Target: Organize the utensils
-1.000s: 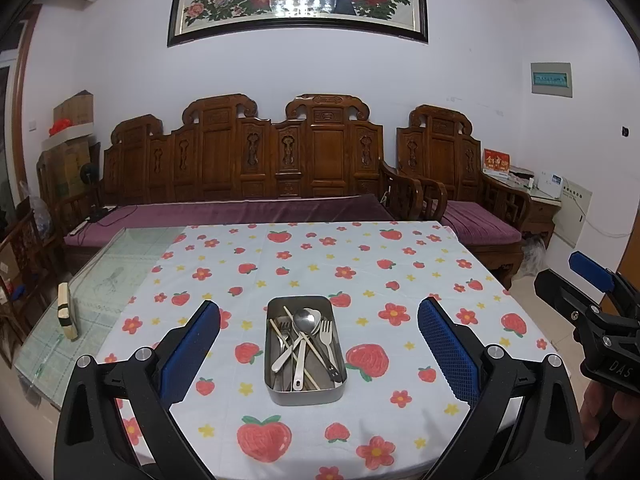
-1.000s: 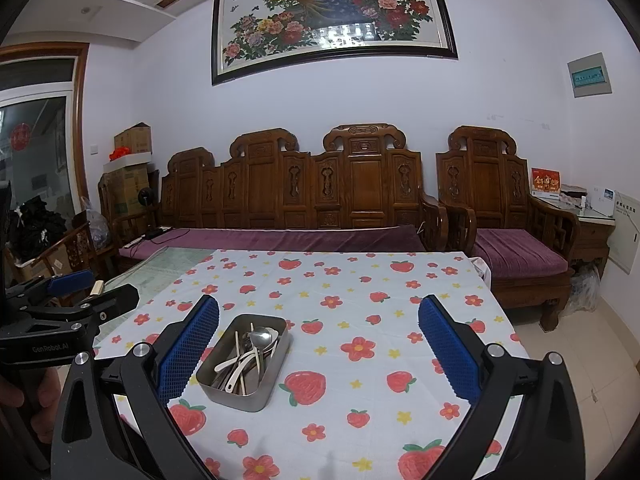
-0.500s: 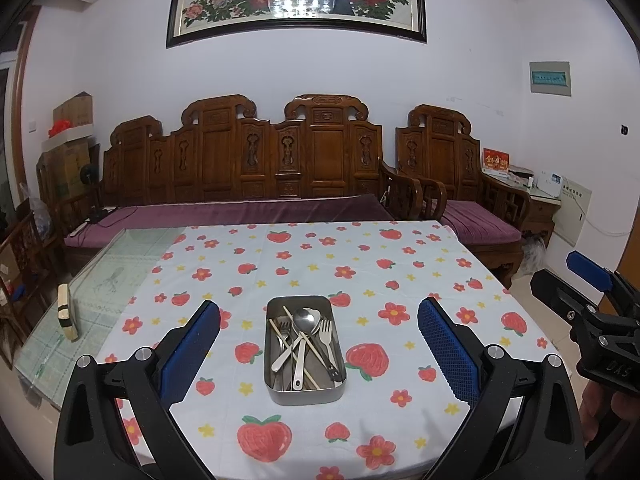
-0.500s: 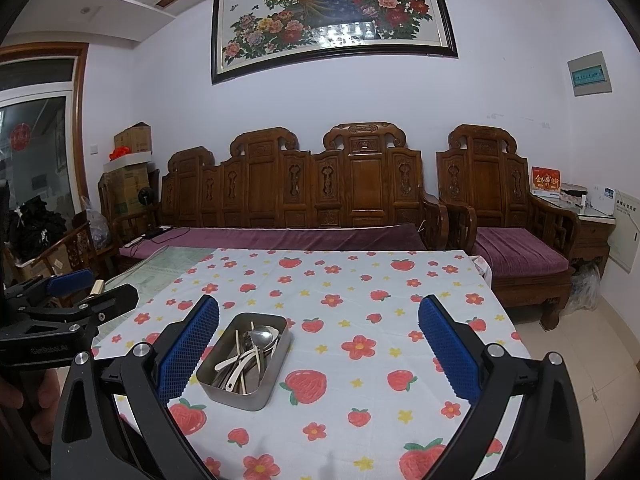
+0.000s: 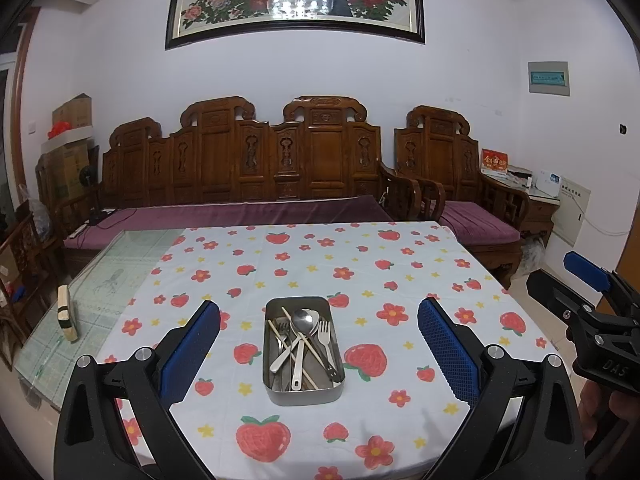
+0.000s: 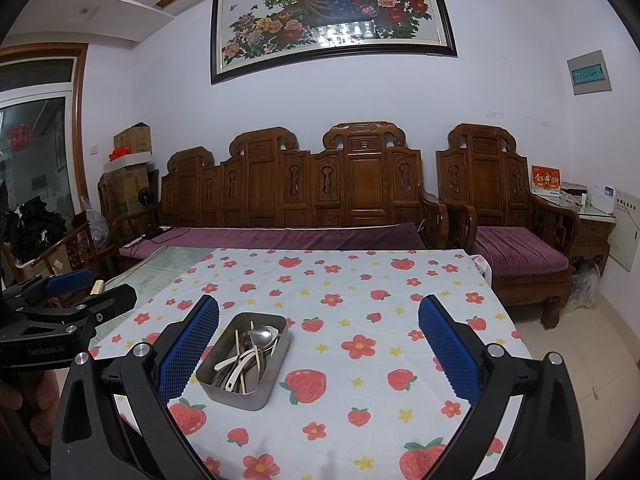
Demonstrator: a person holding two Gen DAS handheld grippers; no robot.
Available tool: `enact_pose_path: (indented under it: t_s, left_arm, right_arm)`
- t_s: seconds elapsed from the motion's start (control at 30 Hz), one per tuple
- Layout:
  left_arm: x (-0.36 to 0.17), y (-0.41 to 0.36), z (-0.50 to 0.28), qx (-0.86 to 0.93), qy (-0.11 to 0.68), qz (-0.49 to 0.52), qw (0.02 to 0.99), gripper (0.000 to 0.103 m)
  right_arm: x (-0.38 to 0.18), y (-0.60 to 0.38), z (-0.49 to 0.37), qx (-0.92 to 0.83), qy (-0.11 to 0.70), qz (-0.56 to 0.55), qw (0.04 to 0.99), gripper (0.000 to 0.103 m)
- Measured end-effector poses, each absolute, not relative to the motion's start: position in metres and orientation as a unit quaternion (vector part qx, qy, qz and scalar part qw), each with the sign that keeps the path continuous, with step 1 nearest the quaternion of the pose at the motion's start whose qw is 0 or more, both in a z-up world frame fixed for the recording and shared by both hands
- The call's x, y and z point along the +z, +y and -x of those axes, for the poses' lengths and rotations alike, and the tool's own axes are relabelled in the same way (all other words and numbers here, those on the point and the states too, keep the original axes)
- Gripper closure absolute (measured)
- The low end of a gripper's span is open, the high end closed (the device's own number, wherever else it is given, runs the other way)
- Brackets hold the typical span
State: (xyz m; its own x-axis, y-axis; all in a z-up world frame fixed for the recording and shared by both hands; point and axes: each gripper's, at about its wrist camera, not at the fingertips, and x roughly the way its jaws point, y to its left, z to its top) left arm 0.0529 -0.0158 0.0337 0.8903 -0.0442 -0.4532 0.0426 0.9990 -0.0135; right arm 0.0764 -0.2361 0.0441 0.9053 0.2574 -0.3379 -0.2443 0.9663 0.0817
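The left gripper (image 5: 319,354) and right gripper (image 6: 319,354) both gape wide, holding nothing; the metal tin (image 5: 303,352) of utensils (image 5: 302,340) sits between the left's 2 fingers.

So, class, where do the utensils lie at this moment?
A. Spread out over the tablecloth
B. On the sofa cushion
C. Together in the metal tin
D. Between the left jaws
C: the spoon, forks and chopsticks all lie piled inside the metal tin on the tablecloth, and both jaws stand open and hold nothing.
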Motion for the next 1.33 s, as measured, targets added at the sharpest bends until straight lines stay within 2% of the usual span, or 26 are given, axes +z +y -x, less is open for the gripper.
enact_pose_path:
  t_s: [1.33]
  left_arm:
    - [0.045,-0.027,-0.053,-0.026,0.231,0.000,0.973,0.008]
  right_arm:
    - [0.043,-0.237,-0.077,0.129,0.176,-0.021,0.976,0.003]
